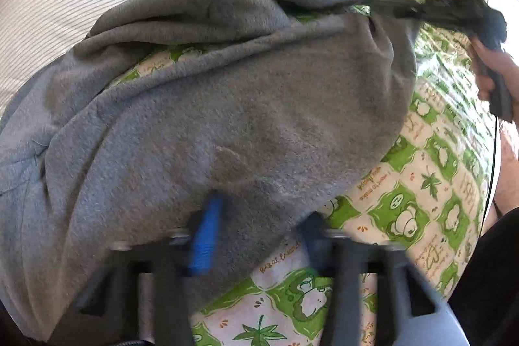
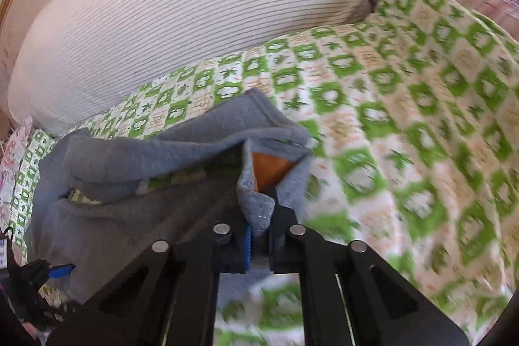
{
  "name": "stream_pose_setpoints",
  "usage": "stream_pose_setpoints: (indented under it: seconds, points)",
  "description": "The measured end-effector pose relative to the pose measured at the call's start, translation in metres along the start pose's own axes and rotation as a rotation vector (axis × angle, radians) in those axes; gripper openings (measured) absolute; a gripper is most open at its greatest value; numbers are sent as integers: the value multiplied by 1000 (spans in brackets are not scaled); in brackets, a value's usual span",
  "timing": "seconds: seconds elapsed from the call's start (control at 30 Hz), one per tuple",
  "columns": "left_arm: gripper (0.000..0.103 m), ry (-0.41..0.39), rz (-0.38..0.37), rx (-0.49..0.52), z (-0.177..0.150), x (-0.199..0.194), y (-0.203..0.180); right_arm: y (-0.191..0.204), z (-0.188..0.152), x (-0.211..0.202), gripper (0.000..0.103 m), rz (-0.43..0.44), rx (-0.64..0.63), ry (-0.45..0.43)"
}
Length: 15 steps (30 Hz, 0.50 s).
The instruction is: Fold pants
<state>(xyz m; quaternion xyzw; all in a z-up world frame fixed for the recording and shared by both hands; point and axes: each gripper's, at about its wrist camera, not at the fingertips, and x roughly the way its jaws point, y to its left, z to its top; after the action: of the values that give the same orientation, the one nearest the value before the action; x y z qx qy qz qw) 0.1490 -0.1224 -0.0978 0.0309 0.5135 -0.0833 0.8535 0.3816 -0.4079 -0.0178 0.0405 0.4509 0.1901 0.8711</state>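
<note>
Right fingers [image 2: 259, 244] pinching grey pants [image 2: 136, 184] hem, left fingers [image 1: 256, 235] narrowed astride pants' edge, patterned sheet [image 2: 405, 125] bare beyond.

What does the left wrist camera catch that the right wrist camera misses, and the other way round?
Only the left wrist view shows the person's hand gripping the right claw's handle, and the left claw around the near edge of the grey pants. Only the right wrist view shows the right claw shut on a pants corner, with an orange patch inside the fold. Both show the pants, the green patterned bedspread and the white striped pillow.
</note>
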Motion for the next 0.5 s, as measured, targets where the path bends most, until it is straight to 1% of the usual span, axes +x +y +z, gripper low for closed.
stream_pose_setpoints:
  seconds: [0.03,0.07,0.13,0.17,0.2,0.23,0.27,0.3,0.33,0.37,0.4,0.43,0.47,0.5]
  points:
    - [16,-1,-14,-3,2,-3,2,-5,-4,-9,7,-2,7,-7]
    - [7,-3,-26,-5,4,-4,3,-11,-8,-19,7,-13,16,-14]
    - [6,-16,-94,-21,9,-18,5,-26,-17,-42,7,-18,35,-18]
    - [6,-24,-117,-23,10,-22,5,-32,-19,-50,7,-24,42,-17]
    - [7,-40,-165,-17,12,-31,2,-39,-23,-60,7,-38,47,-17]
    - [7,-38,-179,-4,11,-34,-1,-46,-27,-68,7,-62,52,-17]
    - [7,-18,-181,22,11,-31,-8,-52,-28,-71,7,-74,58,-12]
    - [8,-5,-165,35,7,-26,-12,-60,-34,-70,7,-79,74,19]
    - [9,10,-158,38,5,-21,-13,-64,-36,-66,13,-90,78,51]
    - [13,29,-157,38,3,-15,-11,-66,-41,-59,31,-129,74,87]
    - [19,42,-161,31,0,-13,-10,-67,-43,-57,40,-171,70,105]
    - [23,35,-164,25,-1,-17,-7,-67,-47,-57,53,-207,62,116]
    - [34,23,-163,26,-2,-23,-6,-65,-48,-59,57,-209,58,107]
    - [46,14,-157,28,-2,-28,-4,-63,-48,-65,57,-205,57,87]
